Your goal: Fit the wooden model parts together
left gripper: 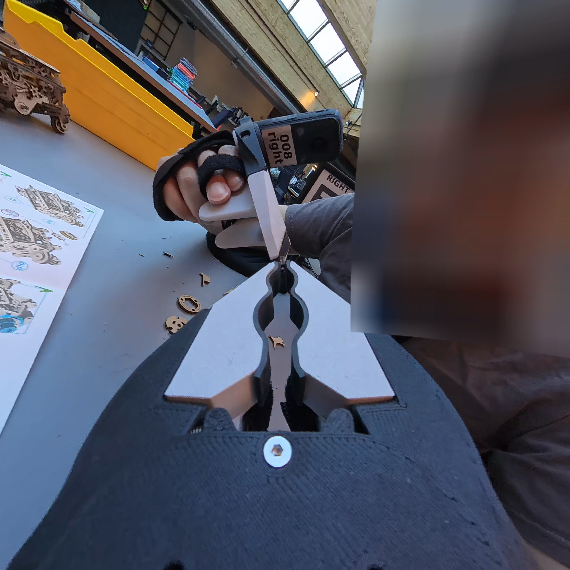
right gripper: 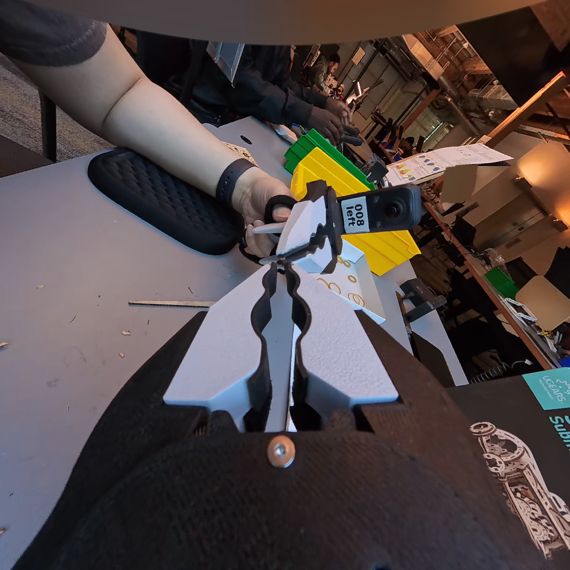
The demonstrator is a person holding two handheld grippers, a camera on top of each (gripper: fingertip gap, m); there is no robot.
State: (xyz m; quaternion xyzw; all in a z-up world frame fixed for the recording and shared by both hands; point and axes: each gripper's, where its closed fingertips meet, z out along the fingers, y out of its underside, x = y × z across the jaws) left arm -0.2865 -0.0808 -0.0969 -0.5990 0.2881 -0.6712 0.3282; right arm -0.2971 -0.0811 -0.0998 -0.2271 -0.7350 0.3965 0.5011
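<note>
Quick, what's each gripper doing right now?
Left gripper: closed, tip to tip with the right; whatever it pinches is too small to identify.
Right gripper: closed at the same spot; contents equally unclear.

Matt grey table (left gripper: 101,308); pale wooden cut-outs (left gripper: 188,304); glossy yellow plastic bin (left gripper: 101,89); quilted black cloth pad (right gripper: 160,200).

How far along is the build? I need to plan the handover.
Done: an assembled wooden model stands by the yellow bin. In hand: the left gripper and right gripper meet tip to tip, pinching something too small to identify. Left: loose wooden parts lie on the table.
</note>
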